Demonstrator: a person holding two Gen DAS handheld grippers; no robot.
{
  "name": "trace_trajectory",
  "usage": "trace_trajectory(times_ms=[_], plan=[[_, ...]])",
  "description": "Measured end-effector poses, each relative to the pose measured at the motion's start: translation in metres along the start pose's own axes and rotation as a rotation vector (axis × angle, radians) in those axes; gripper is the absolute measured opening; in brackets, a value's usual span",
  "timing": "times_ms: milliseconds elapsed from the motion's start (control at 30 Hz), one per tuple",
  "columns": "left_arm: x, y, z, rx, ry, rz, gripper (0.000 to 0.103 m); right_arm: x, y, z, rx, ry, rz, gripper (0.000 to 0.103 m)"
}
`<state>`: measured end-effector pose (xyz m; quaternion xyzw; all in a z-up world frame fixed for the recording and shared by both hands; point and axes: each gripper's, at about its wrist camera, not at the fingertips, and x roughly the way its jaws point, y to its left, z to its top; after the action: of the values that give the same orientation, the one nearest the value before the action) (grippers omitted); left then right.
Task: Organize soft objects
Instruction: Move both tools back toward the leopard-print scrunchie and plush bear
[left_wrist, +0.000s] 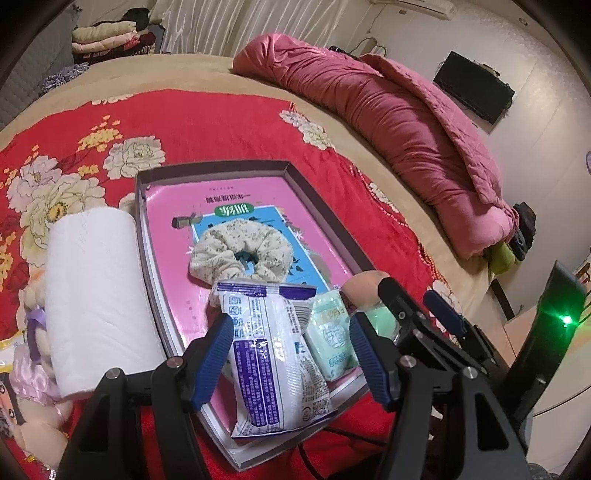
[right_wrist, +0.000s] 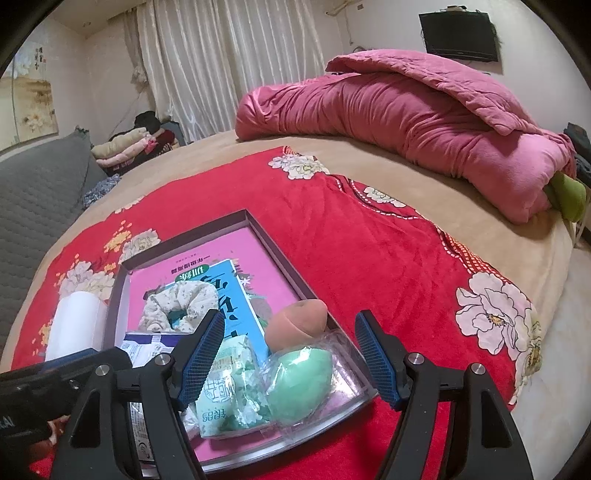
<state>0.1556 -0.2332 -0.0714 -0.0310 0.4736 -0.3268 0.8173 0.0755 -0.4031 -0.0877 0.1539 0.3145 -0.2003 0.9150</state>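
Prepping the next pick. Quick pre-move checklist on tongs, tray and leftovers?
1. Left tongs free of the white wipes packet: ok, pads stand apart from it.
2. Right tongs empty: ok, open above the tray.
3. Packet fully inside tray: not ok, its near end overhangs the rim.
4. Scrunchie, green tissue pack, green sponge in tray: ok.
5. Paper roll sorted: not ok, beside the tray.
6. Plush toy graspable: cannot tell, half hidden.

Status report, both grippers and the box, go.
Left gripper open over the blue-white packet in the box. Right gripper open, empty. Paper roll outside the box.
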Motion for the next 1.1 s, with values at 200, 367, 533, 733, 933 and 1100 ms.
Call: trace_trajectory(times_ms=[200,367,533,733,933,1100], plan=[[-0.007,-0.003,0.000,0.010,-0.011,-0.009,0.073,-0.001,-0.002,0.001,0.004,-0.002,0.000,0.075],[-0.013,-0.002,-0.002,0.008,-0.020,-0.011,0.073,-0.004,-0.002,0.001,0.007,-0.018,0.000,0.075],[-0.041,0.009,0.000,-0.013,-0.077,-0.005,0.073,-0.014,-0.001,0.004,0.008,-0.074,-0.001,0.079],[-0.093,0.050,0.002,-0.121,-0.176,0.019,0.073,-0.028,0.007,0.007,-0.013,-0.145,0.058,0.079],[-0.159,0.123,-0.005,-0.240,-0.284,0.160,0.073,-0.048,0.041,0.010,-0.092,-0.190,0.150,0.079],[-0.195,0.180,-0.021,-0.354,-0.325,0.255,0.073,-0.069,0.080,0.005,-0.138,-0.188,0.272,0.079]])
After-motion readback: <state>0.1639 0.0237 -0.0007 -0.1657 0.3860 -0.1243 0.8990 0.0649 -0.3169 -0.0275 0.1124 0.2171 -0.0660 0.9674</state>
